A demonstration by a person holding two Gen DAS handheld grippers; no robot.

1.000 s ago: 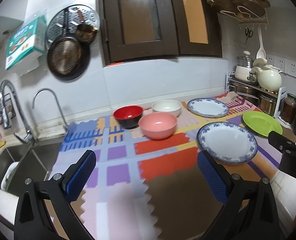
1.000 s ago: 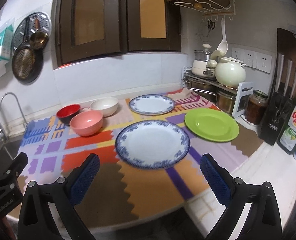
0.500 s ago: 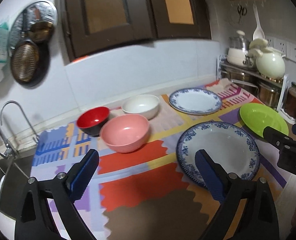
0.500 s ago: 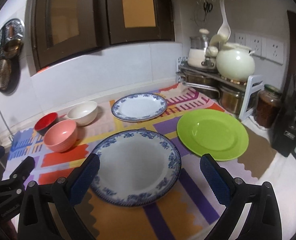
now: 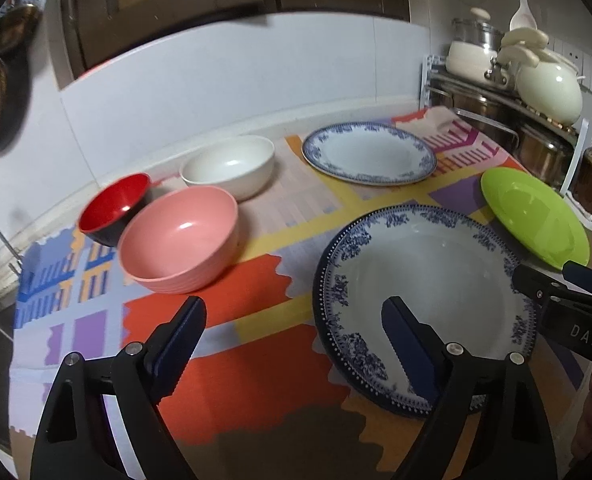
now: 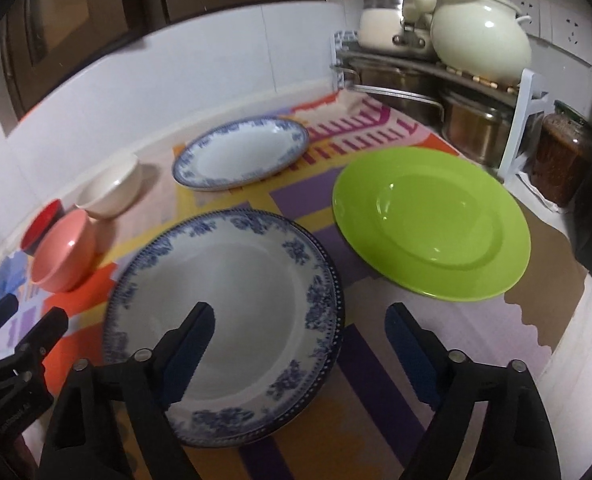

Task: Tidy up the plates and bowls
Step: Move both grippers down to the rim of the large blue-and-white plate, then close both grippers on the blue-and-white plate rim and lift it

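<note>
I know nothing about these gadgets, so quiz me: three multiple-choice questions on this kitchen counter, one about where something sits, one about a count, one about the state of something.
1. Where does the glossy red bowl sit?
A. inside the pink bowl
B. on the mat behind the pink bowl, nearer the wall
C. on the green plate

2. How many blue-patterned white plates are there?
A. one
B. two
C. three

3. How are both grippers' fingers?
A. spread open, holding nothing
C. clamped on a bowl
B. shut on a plate

Answers:
1 B: the glossy red bowl sits beyond the ribbed pink bowl, by the wall.
2 B: the near blue-patterned plate and the far blue-patterned plate; the round lime-green plate is plain.
3 A: the left gripper and right gripper both show a wide gap.
</note>
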